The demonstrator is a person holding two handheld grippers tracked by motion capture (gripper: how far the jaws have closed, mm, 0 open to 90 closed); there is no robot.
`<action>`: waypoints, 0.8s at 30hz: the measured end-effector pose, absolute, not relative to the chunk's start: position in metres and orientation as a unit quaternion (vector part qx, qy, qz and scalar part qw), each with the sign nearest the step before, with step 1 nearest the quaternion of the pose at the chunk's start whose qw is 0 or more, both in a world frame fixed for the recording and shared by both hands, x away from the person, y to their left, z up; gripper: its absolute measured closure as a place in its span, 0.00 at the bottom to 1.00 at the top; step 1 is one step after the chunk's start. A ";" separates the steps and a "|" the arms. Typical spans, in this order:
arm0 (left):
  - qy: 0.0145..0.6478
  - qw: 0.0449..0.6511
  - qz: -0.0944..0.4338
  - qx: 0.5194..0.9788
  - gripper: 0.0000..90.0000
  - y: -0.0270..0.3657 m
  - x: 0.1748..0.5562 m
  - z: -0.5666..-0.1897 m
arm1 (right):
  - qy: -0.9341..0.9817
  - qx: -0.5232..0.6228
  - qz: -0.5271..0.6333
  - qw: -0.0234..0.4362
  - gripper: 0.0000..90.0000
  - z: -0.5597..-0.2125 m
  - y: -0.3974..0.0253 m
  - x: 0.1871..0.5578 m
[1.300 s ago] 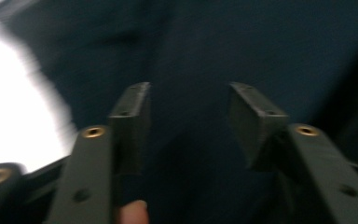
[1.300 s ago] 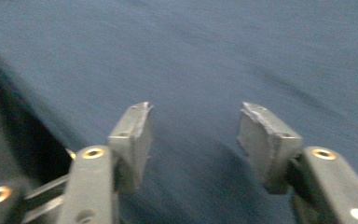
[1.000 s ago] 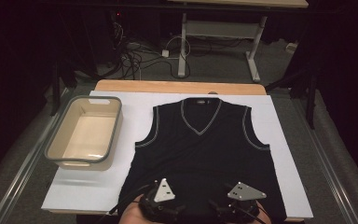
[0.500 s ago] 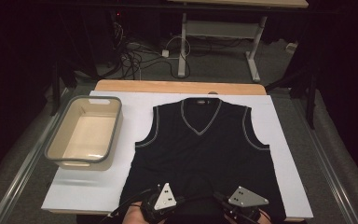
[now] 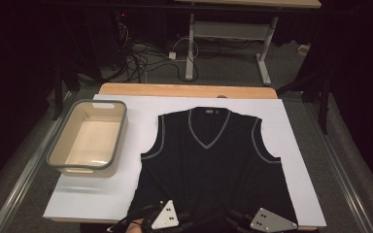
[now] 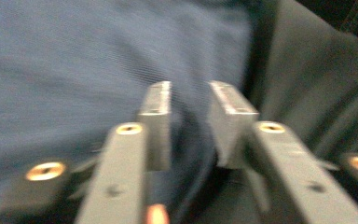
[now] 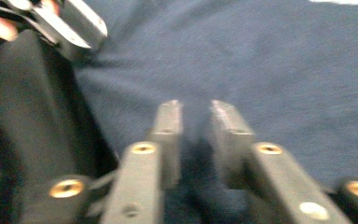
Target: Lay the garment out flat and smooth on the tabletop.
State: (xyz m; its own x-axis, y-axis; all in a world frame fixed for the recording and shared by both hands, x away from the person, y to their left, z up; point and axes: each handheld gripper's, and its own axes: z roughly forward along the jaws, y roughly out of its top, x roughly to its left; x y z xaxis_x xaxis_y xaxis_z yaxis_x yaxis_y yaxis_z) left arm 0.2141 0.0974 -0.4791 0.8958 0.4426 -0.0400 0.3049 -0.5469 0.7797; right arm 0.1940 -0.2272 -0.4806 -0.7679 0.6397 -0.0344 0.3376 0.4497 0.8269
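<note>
A dark sleeveless V-neck vest (image 5: 209,170) with pale trim lies flat on a white sheet (image 5: 92,199). Both grippers sit at its hem by the near table edge. My left gripper (image 5: 175,216) is at the hem's left part. In the left gripper view, my left gripper (image 6: 189,93) has its jaws nearly together with a fold of blue-black fabric (image 6: 74,70) pinched between them. My right gripper (image 5: 255,219) is at the hem's right part. In the right gripper view, my right gripper (image 7: 196,109) grips the cloth (image 7: 284,70) the same way. Both gripper views are blurred.
A beige bin with a grey rim (image 5: 121,133) stands empty on the left of the sheet. The wooden table edge (image 5: 175,90) runs along the far side. Cables and a desk frame (image 5: 192,43) lie on the floor beyond.
Both grippers have slid toward the near table edge, and the right one has also shifted a little to the right. The vest's upper part looks unmoved.
</note>
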 end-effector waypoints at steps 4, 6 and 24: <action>0.301 0.411 0.153 0.847 0.51 0.152 0.231 -0.472 | 0.809 0.334 0.439 0.203 0.64 -0.474 -0.252 0.201; 0.350 0.369 0.169 0.844 0.42 0.180 0.241 -0.479 | 0.797 0.358 0.434 0.220 0.60 -0.473 -0.268 0.206; 0.376 0.371 0.126 0.840 0.92 0.214 0.232 -0.491 | 0.732 0.511 0.360 0.272 0.63 -0.487 -0.357 0.229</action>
